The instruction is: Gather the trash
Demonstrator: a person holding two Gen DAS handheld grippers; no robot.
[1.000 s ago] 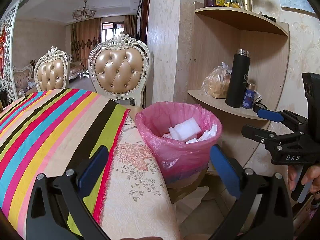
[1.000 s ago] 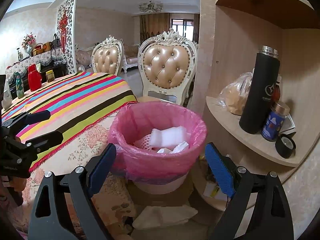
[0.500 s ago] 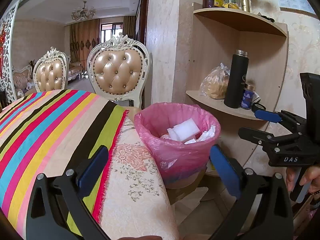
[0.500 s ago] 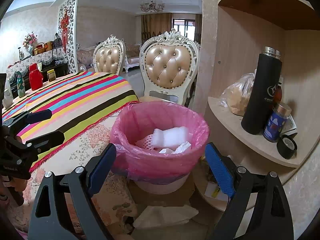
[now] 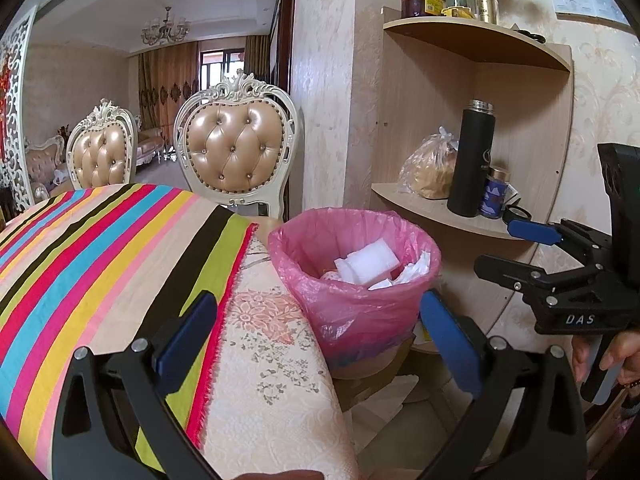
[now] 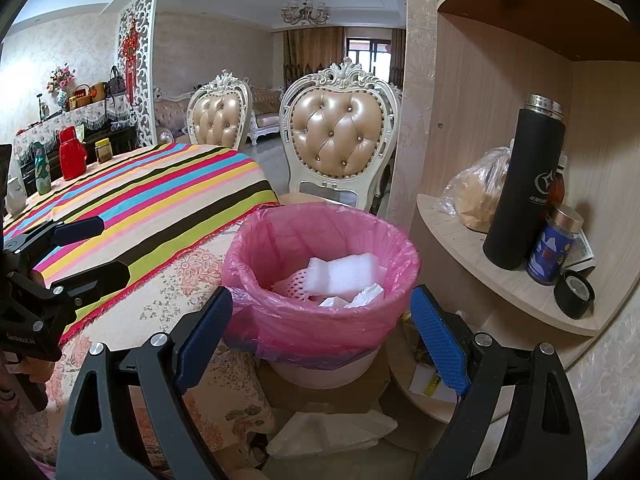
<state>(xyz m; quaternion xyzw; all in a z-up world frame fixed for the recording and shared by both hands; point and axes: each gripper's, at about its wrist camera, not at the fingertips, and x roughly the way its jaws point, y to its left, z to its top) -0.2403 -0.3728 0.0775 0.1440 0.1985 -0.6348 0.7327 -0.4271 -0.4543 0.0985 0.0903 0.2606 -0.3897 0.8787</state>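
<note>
Both the left gripper and right gripper gape wide and empty at frame bottom, facing the pink-lined bin at centre.

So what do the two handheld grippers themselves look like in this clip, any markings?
Both are alike: a black frame with silver bolts, forking into two arms that end in blue textured pads. The left gripper and right gripper share this build. Seen from the left wrist view, the right one carries white "DAS" lettering on its body. No cables show. Fingers grip its handle; no sleeve is visible.
</note>
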